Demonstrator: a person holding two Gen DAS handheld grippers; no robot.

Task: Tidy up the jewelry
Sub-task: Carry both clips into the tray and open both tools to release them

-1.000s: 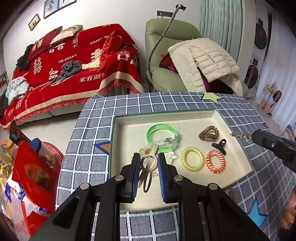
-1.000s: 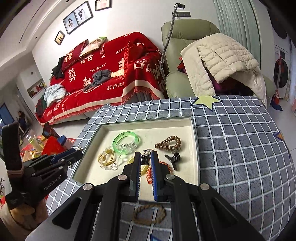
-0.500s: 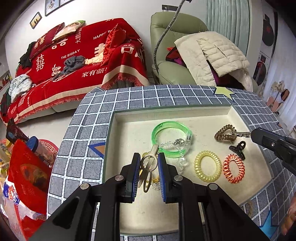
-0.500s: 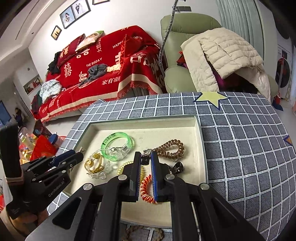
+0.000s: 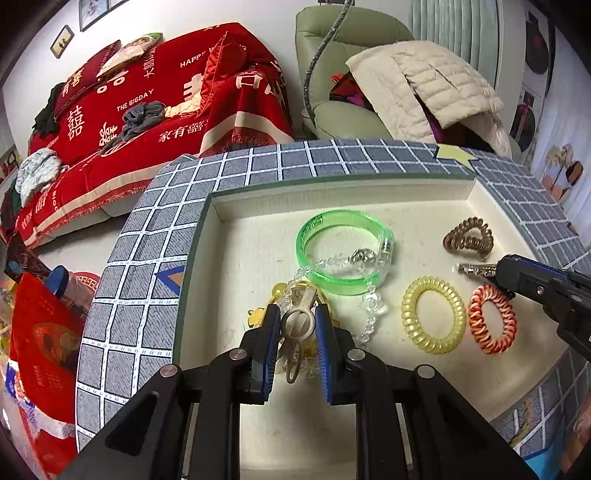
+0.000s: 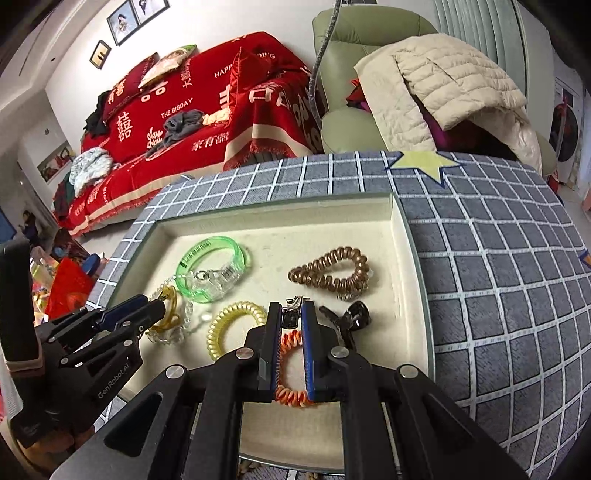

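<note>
Home living room: red-draped sofa [image 5: 155, 110], green armchair [image 5: 347, 74] with jacket, framed wall photos [image 6: 129, 16]

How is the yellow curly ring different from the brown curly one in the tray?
The yellow coil ring is see-through and pale; the brown coil ring is shiny, dark and not see-through. The yellow one lies open in a round circle; the brown one is squashed into a long teardrop loop. The yellow one sits nearer the cameras, the brown one farther back. Both are springy spiral hair ties lying flat in the cream tray.
</note>
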